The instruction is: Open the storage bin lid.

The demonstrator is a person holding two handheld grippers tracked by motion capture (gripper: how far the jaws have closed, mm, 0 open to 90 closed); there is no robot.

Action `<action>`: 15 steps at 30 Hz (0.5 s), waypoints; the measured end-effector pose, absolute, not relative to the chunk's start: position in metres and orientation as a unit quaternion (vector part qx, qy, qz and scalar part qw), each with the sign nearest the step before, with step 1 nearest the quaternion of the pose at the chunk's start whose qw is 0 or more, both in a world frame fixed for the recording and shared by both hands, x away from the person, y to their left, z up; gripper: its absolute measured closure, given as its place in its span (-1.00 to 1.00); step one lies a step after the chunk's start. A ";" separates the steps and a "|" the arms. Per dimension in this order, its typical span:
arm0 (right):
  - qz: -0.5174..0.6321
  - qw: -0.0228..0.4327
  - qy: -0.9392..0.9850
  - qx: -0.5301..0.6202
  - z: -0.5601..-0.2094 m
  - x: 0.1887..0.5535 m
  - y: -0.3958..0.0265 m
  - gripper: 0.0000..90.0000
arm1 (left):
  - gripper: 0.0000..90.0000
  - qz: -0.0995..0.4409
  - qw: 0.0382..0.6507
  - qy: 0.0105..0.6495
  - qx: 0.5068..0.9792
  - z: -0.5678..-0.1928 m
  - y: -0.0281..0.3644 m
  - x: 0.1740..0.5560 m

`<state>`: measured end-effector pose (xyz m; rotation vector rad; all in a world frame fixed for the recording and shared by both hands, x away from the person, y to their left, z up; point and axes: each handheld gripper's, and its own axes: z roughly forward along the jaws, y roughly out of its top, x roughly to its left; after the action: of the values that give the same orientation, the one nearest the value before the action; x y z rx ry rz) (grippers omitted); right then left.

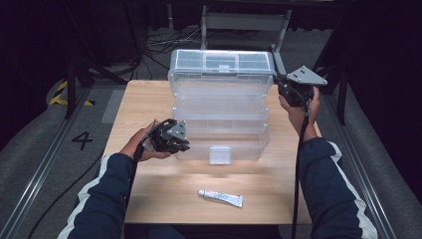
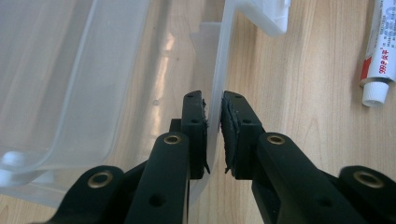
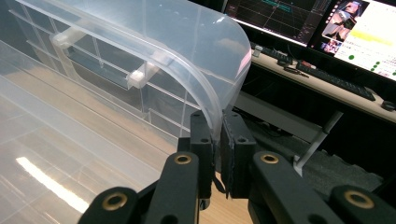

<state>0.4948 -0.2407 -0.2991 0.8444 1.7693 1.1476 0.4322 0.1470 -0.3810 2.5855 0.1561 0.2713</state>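
Left gripper view looks along the left gripper (image 2: 213,135), whose two black jaws stand almost together and pinch the thin front wall of the clear plastic storage box (image 2: 70,93) between their pads, one pad inside the box and one outside. That view also brings out the white latch tab (image 2: 268,16) on the wall farther along and, off to the side on the light wooden table (image 2: 308,93), the capped end of a small white glue tube with red print (image 2: 380,60). Right gripper view shows the right gripper (image 3: 217,154) nearly closed as well, clamped on the curved corner rim of the box's raised transparent lid (image 3: 154,42), with the lid's moulded dividers and hinge blocks seen through the plastic, and computer monitors (image 3: 327,23) and a keyboard on a desk beyond, which the other views leave out. High view gives what neither gripper view can: the whole layout. The box (image 1: 221,127) sits in the middle of the table (image 1: 149,199) with its lid (image 1: 221,64) standing up at the far side; the left gripper (image 1: 179,142) grips the near left corner of the base, the right gripper (image 1: 284,85) holds the lid's right upper corner, and the glue tube (image 1: 221,197) lies alone on the near part of the table, well apart from the box.
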 end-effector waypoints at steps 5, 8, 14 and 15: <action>0.456 0.420 0.707 0.341 -0.297 0.498 -0.240 0.89 | 0.79 0.092 0.259 0.056 0.960 -0.380 0.145 0.434; 0.456 0.416 0.707 0.344 -0.296 0.501 -0.239 0.89 | 0.79 0.089 0.254 0.054 0.961 -0.379 0.145 0.435; 0.454 0.410 0.710 0.350 -0.293 0.507 -0.239 0.89 | 0.82 0.084 0.230 0.050 0.968 -0.378 0.140 0.437; 0.454 0.409 0.710 0.350 -0.292 0.508 -0.239 0.89 | 0.82 0.082 0.230 0.049 0.968 -0.378 0.140 0.438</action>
<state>0.5078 -0.2389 -0.2922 0.8819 1.7884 1.1429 0.4381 0.1402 -0.3778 2.6643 0.1339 0.2266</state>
